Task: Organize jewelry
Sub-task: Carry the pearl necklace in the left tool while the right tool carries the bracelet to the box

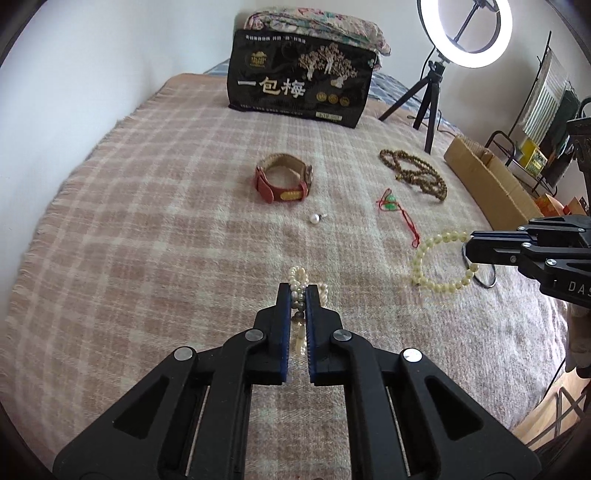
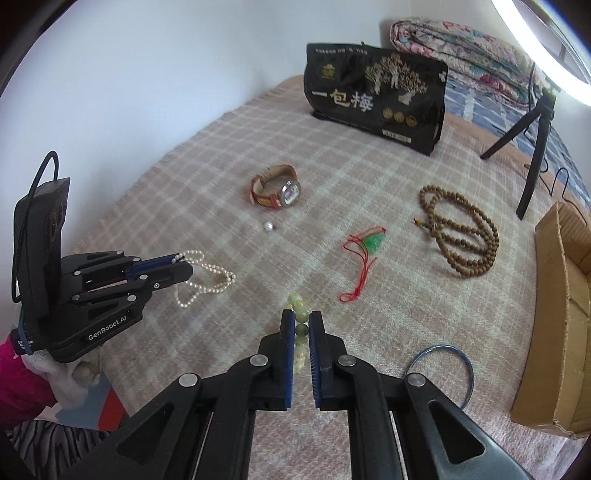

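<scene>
1. My left gripper [image 1: 298, 295] is clamped tight on a white pearl necklace [image 2: 207, 275]; a few pearls sit pinched between my blue pads, and the loose loops hang from the tips down to the plaid blanket [image 1: 147, 221].
2. My right gripper [image 2: 301, 319] is likewise closed hard on a pale green bead bracelet [image 1: 439, 264]. Beads are squeezed between my pads, and the ring of beads dangles from the tips, just above the blanket.
3. A white-gloved hand [image 2: 70, 384] with a pink sleeve grips the left gripper's body from below.
4. Just to the right of my right fingers and close beneath them, a thin blue bangle [image 2: 439, 373] lies flat on the blanket.
5. Ahead of my right tips and slightly right, a green pendant on a red cord [image 2: 364, 251] lies with the cord trailing back toward me.
6. Straight ahead of my left tips, well apart, a single pearl earring [image 1: 315, 219] rests alone.
7. Just beyond that pearl sits a wristwatch with a red strap [image 1: 284, 182], lying on its side with the band curled in a loop.
8. Farther right, past the pendant, a long string of brown wooden beads [image 2: 461, 230] is coiled in several loops.
9. At the right edge beside those beads stands an open cardboard box [image 2: 561, 314].
10. Farthest ahead, a black bag with gold lettering [image 1: 301, 83] stands upright, a ring light on a tripod [image 1: 465, 33] to its right and a folded floral quilt [image 2: 461, 51] behind it.
</scene>
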`<state>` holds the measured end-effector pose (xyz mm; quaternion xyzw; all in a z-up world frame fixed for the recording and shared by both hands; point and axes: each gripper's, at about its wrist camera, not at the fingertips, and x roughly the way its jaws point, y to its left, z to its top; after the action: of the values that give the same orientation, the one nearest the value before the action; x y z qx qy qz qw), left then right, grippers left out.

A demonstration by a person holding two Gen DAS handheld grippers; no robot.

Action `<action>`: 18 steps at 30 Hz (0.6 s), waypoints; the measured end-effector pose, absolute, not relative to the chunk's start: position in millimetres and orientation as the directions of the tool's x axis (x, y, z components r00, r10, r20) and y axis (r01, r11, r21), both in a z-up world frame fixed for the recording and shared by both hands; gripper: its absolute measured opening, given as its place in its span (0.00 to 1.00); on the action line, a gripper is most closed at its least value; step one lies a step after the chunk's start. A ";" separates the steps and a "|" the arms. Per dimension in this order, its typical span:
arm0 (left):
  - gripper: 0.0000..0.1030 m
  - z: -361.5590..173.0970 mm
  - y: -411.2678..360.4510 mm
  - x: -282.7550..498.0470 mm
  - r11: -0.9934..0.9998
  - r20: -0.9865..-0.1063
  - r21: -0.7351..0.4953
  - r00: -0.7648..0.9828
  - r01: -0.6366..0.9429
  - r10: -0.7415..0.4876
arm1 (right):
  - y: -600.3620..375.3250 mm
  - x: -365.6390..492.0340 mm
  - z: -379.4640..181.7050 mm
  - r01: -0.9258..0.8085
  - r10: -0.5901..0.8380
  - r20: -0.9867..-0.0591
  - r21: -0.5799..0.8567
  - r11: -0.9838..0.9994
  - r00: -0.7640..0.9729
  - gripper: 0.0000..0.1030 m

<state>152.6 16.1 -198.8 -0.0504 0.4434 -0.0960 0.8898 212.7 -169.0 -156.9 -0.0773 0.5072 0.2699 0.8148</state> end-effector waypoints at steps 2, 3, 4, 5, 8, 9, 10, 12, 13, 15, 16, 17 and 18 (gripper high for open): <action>0.05 -190.1 19.1 150.2 0.977 -0.769 -0.175 0.602 0.124 -0.215 | -171.1 209.1 -148.0 -0.515 0.367 -0.859 0.146 0.844 0.357 0.05; 0.05 -185.9 20.3 148.7 0.977 -0.765 -0.175 0.608 0.124 -0.215 | -172.7 207.4 -144.0 -0.513 0.368 -0.855 0.145 0.846 0.365 0.05; 0.05 -181.4 21.3 147.2 0.977 -0.760 -0.174 0.614 0.125 -0.214 | -174.8 205.6 -139.7 -0.509 0.369 -0.850 0.144 0.848 0.374 0.05; 0.05 -176.6 22.0 145.5 0.977 -0.753 -0.171 0.623 0.126 -0.212 | -177.4 203.6 -135.1 -0.506 0.370 -0.846 0.143 0.851 0.384 0.05; 0.05 -163.4 24.6 141.5 0.977 -0.734 -0.169 0.645 0.129 -0.212 | -187.0 197.4 -122.1 -0.493 0.367 -0.832 0.134 0.860 0.415 0.05; 0.05 -159.7 24.9 140.0 0.977 -0.730 -0.170 0.649 0.131 -0.214 | -190.7 195.5 -117.8 -0.487 0.366 -0.828 0.131 0.863 0.425 0.05; 0.05 -155.8 24.6 139.1 0.976 -0.725 -0.169 0.654 0.134 -0.215 | -194.8 193.9 -113.7 -0.481 0.365 -0.823 0.130 0.867 0.436 0.05; 0.05 -146.5 23.4 137.5 0.975 -0.714 -0.167 0.665 0.144 -0.220 | -204.7 190.3 -104.8 -0.467 0.364 -0.812 0.130 0.875 0.456 0.05; 0.05 -142.3 22.7 137.1 0.975 -0.708 -0.166 0.671 0.148 -0.222 | -209.9 188.4 -100.7 -0.459 0.361 -0.807 0.128 0.879 0.467 0.05; 0.05 -134.4 20.9 136.5 0.974 -0.697 -0.167 0.680 0.155 -0.228 | -220.7 184.5 -92.3 -0.443 0.352 -0.798 0.120 0.889 0.490 0.05; 0.05 -130.3 19.9 136.6 0.972 -0.692 -0.172 0.683 0.161 -0.235 | -226.9 182.9 -88.1 -0.432 0.346 -0.793 0.117 0.894 0.502 0.05; 0.05 -126.1 18.3 137.2 0.970 -0.688 -0.177 0.684 0.167 -0.243 | -232.4 181.7 -84.9 -0.423 0.342 -0.788 0.116 0.899 0.511 0.05; 0.05 -122.2 15.9 137.9 0.969 -0.684 -0.178 0.686 0.173 -0.248 | -237.9 180.4 -82.0 -0.415 0.340 -0.784 0.116 0.902 0.519 0.05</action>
<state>137.9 15.9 -122.2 -0.0494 0.3793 -0.1150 0.9168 180.4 -237.9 -82.0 -0.0428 0.4399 0.2167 0.8704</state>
